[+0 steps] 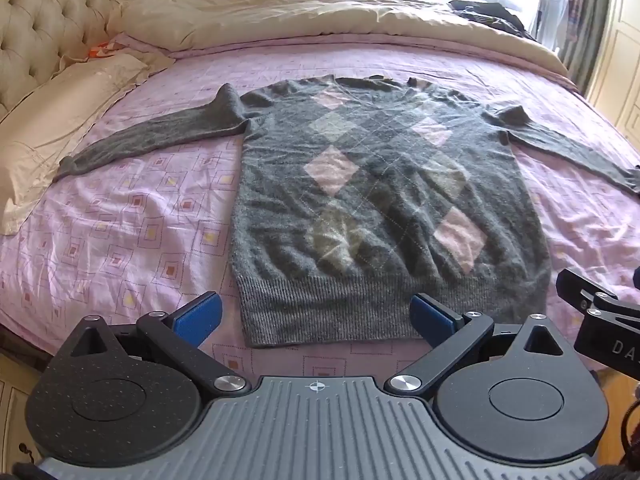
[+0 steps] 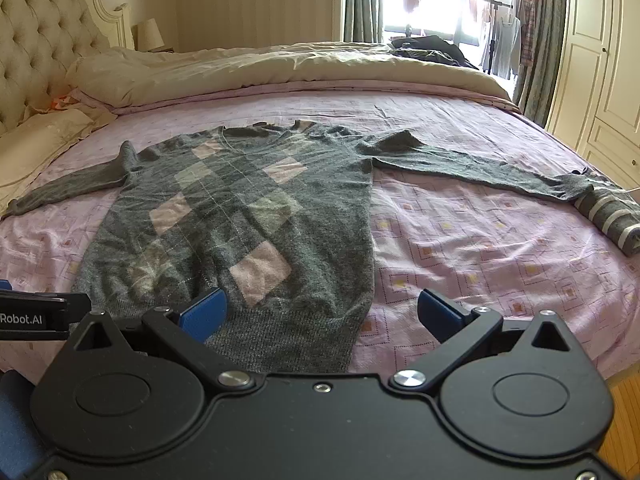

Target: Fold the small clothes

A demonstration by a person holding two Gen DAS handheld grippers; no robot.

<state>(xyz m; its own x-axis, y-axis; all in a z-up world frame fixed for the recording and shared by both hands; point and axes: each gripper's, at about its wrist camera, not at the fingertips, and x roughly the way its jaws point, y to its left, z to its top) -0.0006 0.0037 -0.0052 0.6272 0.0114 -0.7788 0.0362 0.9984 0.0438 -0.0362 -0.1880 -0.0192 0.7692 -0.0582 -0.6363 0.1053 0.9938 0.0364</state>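
Note:
A grey argyle sweater (image 1: 372,200) with pink and pale diamonds lies flat, front up, on the pink bed sheet (image 1: 120,232), both sleeves spread out sideways. It also shows in the right wrist view (image 2: 240,216). My left gripper (image 1: 316,318) is open and empty, just above the sweater's ribbed hem at its left part. My right gripper (image 2: 320,314) is open and empty over the hem's right corner. The right gripper's body shows at the right edge of the left wrist view (image 1: 600,316).
A folded grey striped garment (image 2: 612,216) lies by the right sleeve's cuff. A beige duvet (image 2: 280,68) is bunched along the far side of the bed. Pillows (image 1: 60,120) and a tufted headboard (image 1: 40,28) are at the left. Dark clothes (image 2: 432,50) lie far back.

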